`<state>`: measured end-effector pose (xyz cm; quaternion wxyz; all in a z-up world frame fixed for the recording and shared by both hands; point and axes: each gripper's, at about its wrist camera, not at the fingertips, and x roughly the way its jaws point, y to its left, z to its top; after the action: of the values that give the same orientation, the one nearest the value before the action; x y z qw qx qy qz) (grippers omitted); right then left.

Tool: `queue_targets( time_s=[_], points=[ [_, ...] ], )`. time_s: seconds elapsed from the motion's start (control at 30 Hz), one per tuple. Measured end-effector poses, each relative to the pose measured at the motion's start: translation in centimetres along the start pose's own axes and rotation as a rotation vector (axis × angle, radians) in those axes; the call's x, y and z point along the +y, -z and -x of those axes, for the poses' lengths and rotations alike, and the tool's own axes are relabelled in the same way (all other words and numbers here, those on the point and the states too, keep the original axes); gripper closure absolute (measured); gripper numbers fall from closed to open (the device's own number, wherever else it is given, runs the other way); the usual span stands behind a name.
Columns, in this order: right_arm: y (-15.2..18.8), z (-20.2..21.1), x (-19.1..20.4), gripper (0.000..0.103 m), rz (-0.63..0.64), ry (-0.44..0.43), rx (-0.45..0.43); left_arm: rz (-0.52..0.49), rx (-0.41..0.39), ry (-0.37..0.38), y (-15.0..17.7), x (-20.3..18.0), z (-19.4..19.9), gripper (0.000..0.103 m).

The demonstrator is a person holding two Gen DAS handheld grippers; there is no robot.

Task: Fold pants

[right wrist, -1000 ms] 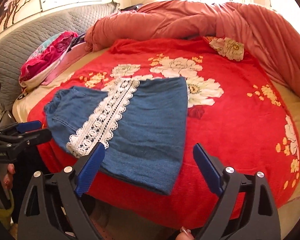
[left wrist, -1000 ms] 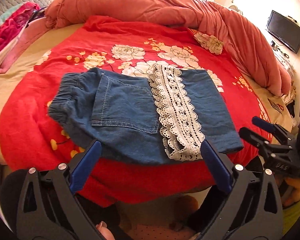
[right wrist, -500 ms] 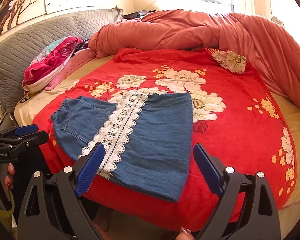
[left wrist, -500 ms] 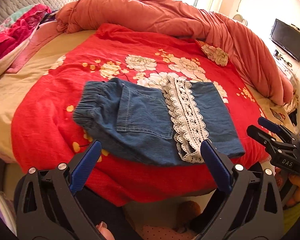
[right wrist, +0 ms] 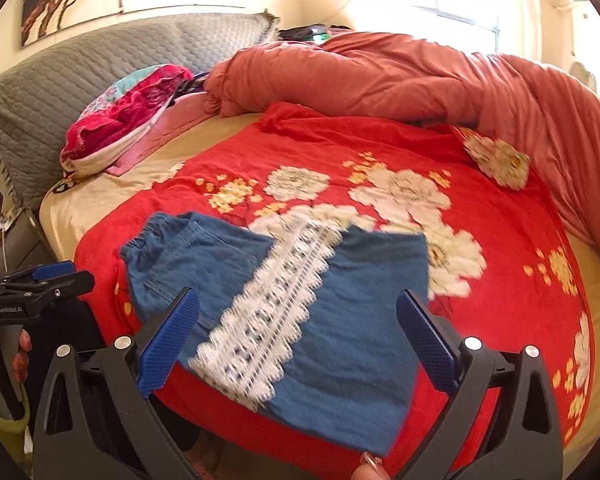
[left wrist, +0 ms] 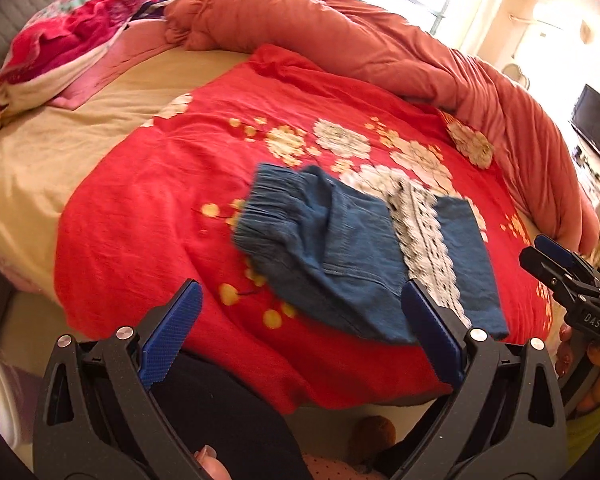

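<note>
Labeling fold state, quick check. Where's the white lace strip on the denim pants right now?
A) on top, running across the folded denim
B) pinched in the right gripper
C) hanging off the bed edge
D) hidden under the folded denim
A. The lace strip lies exposed on top of the folded pants, crossing them diagonally; both the right gripper and the left gripper are open and empty.

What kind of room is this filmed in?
Most likely a bedroom at home: the blue pants lie on a bed with a red flowered blanket, a bunched quilt and a grey padded headboard behind.
</note>
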<state>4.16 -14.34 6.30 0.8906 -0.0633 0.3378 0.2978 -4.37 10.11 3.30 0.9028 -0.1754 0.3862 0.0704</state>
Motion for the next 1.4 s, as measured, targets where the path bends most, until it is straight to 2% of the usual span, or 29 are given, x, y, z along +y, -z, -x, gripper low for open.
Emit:
queue_targets(
  time_s=[0.1, 0.2, 0.33, 0.43, 0.53, 0.63, 0.7, 0.87, 1.07, 1.2, 1.23, 1.27, 1.3, 1.4],
  points=[
    [-2.0, -1.3, 0.7, 0.005, 0.03, -0.045, 0.014, 0.017, 0.016, 0.022, -0.3, 0.5, -0.5, 0.009],
    [-3.8, -2.3, 1.6, 0.005, 0.068, -0.074, 0.017, 0.059, 0.051, 0.083, -0.4, 1.0, -1.6, 0.009],
    [-5.9, -4.1, 2.9, 0.005, 0.107, -0.157, 0.055, 0.082, 0.063, 0.081, -0.6, 1.4, -3.3, 0.009],
    [-7.1, -6.1, 4.1, 0.005, 0.143, -0.181, 0.091, 0.108, 0.104, 0.113, -0.9, 1.9, -4.9, 0.009],
    [-7.8, -8.3, 5.1, 0.005, 0.163, -0.218, 0.136, 0.102, 0.131, 0.109, -1.2, 2.1, -6.5, 0.011],
    [-8.1, -10.7, 6.2, 0.005, 0.183, -0.259, 0.186, 0.102, 0.12, 0.109, -1.3, 2.5, -7.4, 0.031],
    [-8.3, -12.2, 7.0, 0.005, 0.206, -0.27, 0.21, 0.102, 0.133, 0.109, -1.2, 2.7, -8.3, 0.049],
    [-8.6, -15.8, 9.3, 0.005, 0.276, -0.291, 0.258, 0.101, 0.152, 0.125, -0.9, 2.7, -9.4, 0.049],
    [-8.1, -20.2, 11.9, 0.005, 0.308, -0.427, 0.368, 0.115, 0.138, 0.136, -0.6, 3.0, -9.3, 0.049],
    [-7.2, -22.8, 13.0, 0.006, 0.328, -0.477, 0.443, 0.124, 0.138, 0.144, -0.6, 3.4, -9.3, 0.049],
    [-7.1, -23.2, 13.1, 0.019, 0.326, -0.494, 0.457, 0.126, 0.137, 0.145, -0.6, 3.4, -9.3, 0.049],
    [-6.9, -23.7, 13.2, 0.038, 0.318, -0.529, 0.477, 0.127, 0.137, 0.146, -0.6, 3.5, -9.3, 0.049],
    [-6.8, -23.9, 13.3, 0.042, 0.309, -0.566, 0.49, 0.131, 0.137, 0.148, -0.5, 3.6, -9.3, 0.048],
    [-6.5, -23.1, 13.6, 0.049, 0.34, -0.567, 0.45, 0.163, 0.127, 0.184, -0.5, 4.0, -9.2, 0.042]
  ],
)
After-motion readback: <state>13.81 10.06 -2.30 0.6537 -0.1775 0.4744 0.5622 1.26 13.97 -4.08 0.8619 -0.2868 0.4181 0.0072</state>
